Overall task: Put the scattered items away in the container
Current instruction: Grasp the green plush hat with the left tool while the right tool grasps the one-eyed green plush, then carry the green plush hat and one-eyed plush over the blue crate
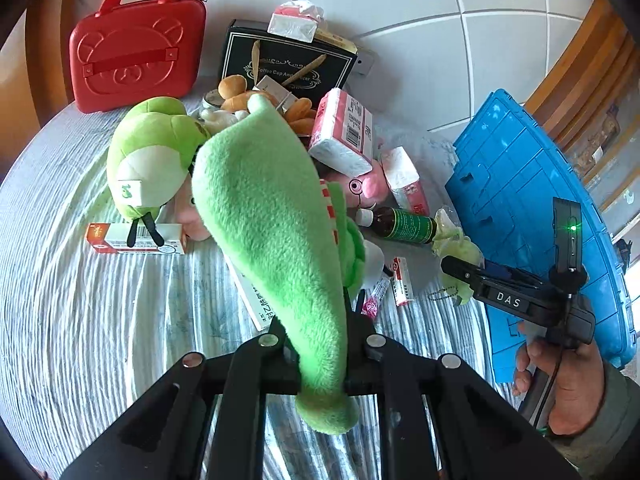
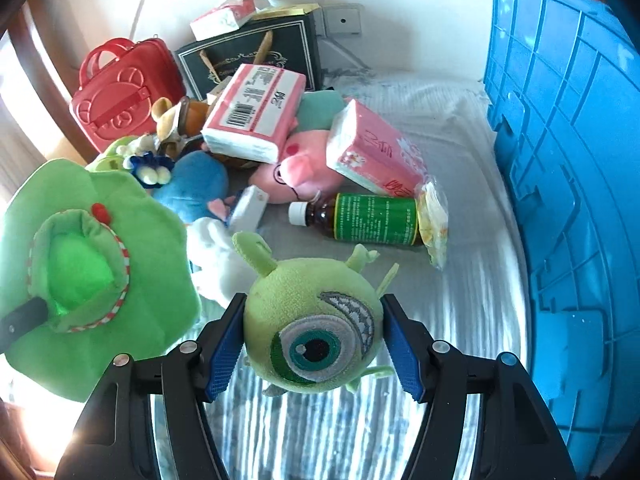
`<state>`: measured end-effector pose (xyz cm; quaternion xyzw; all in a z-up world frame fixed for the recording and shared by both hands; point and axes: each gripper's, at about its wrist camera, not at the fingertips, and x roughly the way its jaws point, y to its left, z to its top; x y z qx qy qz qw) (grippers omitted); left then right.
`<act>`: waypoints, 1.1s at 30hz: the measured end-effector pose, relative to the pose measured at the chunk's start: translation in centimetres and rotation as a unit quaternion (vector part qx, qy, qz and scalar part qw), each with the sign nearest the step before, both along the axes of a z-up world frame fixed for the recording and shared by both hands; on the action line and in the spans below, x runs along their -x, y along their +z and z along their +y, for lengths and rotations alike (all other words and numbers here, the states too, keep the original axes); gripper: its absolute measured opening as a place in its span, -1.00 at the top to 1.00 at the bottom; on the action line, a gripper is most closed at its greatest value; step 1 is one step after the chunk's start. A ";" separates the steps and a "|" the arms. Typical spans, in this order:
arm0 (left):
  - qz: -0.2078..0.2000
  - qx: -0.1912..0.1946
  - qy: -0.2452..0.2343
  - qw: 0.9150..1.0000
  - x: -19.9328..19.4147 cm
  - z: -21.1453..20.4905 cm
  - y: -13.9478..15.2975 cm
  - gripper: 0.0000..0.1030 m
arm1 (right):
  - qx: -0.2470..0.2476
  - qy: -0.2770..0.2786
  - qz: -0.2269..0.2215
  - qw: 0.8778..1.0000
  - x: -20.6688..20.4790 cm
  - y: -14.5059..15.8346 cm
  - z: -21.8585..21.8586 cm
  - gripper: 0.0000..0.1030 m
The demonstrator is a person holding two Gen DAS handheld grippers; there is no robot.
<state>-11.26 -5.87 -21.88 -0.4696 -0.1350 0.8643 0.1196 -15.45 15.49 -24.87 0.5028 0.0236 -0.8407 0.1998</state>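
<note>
My left gripper [image 1: 320, 336] is shut on a bright green plush hat [image 1: 272, 216] and holds it above the bed; the hat also shows at the left of the right wrist view [image 2: 88, 272]. My right gripper [image 2: 312, 340] is shut on a small green one-eyed plush ball [image 2: 316, 320], its blue pads against both sides. The right gripper also shows in the left wrist view [image 1: 464, 272] beside the blue crate [image 1: 532, 200]. The crate [image 2: 568, 160] stands at the right edge of the bed.
Scattered on the striped bedding: pink tissue packs [image 2: 256, 116], a pink pig plush [image 2: 288, 172], a brown bottle with green label [image 2: 360, 220], a blue plush [image 2: 192, 188], a red bear case [image 1: 136, 48], a black gift box [image 1: 288, 60], a green plush [image 1: 152, 156], medicine boxes [image 1: 136, 240].
</note>
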 end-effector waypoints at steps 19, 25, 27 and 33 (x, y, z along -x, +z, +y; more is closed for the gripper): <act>0.052 0.006 0.013 0.999 -5.3 -2.4 8.4 0.77 | 0.050 0.073 0.040 0.995 -7.2 10.8 -1.3 -0.27; 0.066 0.014 0.008 0.998 -5.9 -1.9 10.7 0.81 | 0.057 0.080 0.047 0.994 -8.5 12.3 -0.3 -0.27; 0.068 0.017 0.005 0.998 -6.1 -1.7 11.4 0.81 | 0.060 0.081 0.049 0.994 -8.8 12.8 0.1 -0.27; 0.080 0.023 -0.002 0.997 -6.3 -0.7 13.5 0.82 | 0.074 0.086 0.060 0.992 -9.5 14.9 1.1 -0.27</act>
